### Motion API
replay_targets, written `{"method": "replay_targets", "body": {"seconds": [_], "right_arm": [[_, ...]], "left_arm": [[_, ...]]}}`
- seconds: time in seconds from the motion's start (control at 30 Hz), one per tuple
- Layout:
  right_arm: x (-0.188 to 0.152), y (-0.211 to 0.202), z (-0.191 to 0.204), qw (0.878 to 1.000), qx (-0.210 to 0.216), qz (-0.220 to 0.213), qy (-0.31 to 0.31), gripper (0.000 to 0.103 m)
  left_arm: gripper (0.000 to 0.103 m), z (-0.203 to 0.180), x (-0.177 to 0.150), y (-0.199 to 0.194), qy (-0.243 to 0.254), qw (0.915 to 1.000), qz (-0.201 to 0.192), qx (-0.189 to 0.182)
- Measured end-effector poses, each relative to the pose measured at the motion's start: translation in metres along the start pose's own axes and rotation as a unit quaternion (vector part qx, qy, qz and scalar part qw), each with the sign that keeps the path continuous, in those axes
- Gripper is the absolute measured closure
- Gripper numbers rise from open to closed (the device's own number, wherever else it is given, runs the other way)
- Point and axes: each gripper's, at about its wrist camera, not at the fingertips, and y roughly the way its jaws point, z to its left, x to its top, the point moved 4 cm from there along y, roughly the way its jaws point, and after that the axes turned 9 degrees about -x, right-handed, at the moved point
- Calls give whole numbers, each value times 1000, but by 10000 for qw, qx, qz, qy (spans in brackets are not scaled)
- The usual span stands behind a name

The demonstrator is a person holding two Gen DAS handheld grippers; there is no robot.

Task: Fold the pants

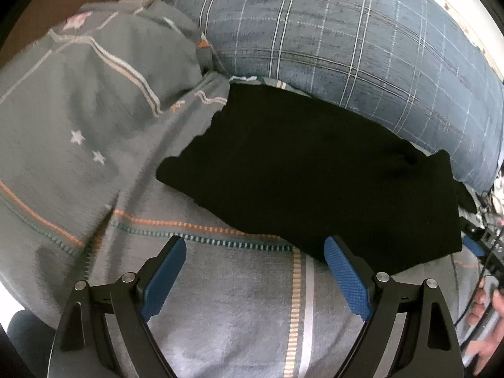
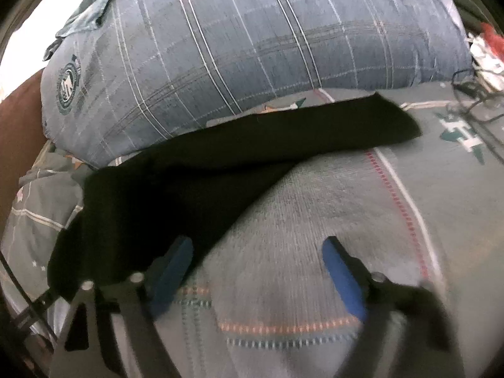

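Black pants (image 1: 315, 170) lie on a grey patterned bed cover (image 1: 220, 308), against a blue plaid pillow. In the left wrist view they look folded into a compact block. My left gripper (image 1: 255, 245) is open and empty, just in front of the pants' near edge; its right finger (image 1: 346, 277) overlaps that edge. In the right wrist view the pants (image 2: 195, 170) show one leg stretching to the right. My right gripper (image 2: 256, 247) is open and empty over the cover; its left finger (image 2: 171, 274) is at the pants' near edge.
A large blue plaid pillow (image 1: 362, 37) lies behind the pants; it also shows in the right wrist view (image 2: 252, 41). A grey pillow (image 1: 110, 72) sits at the left. Cables and clutter (image 2: 478, 72) lie at the far right. A hand (image 1: 485, 312) shows at the right edge.
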Motion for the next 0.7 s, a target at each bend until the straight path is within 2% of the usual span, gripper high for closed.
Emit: {"method": "replay_targets", "body": {"seconds": [0.17, 0.4, 0.47, 0.53, 0.57, 0.6, 0.63, 0.67, 0.7], "right_arm": [[15, 11, 0, 10000, 64, -53, 37, 20], [29, 29, 9, 9995, -104, -201, -203, 32], [32, 33, 13, 9992, -152, -254, -277, 45], [33, 36, 17, 9987, -219, -268, -382, 84], [34, 37, 17, 9985, -261, -261, -394, 91], [36, 37, 17, 9986, -267, -264, -371, 98], [37, 35, 16, 9988, -240, -267, -328, 99], [38, 32, 14, 9991, -175, -267, -277, 99], [37, 27, 13, 9992, -139, -290, -251, 100]], "left_arm": [[13, 1, 14, 17, -161, 9997, 46, -157], [11, -2, 26, 46, -134, 9998, 63, -156], [11, -5, 29, 51, -114, 9999, 50, -94], [12, -8, 31, 56, -92, 9999, 38, -52], [13, -9, 32, 58, -68, 10000, 29, -42], [20, -11, 33, 59, -37, 10000, 3, -31], [38, -11, 33, 59, -12, 10000, -25, -27], [48, -12, 34, 59, 16, 10000, -41, -38], [63, -11, 34, 59, 24, 9999, -6, -113]]}}
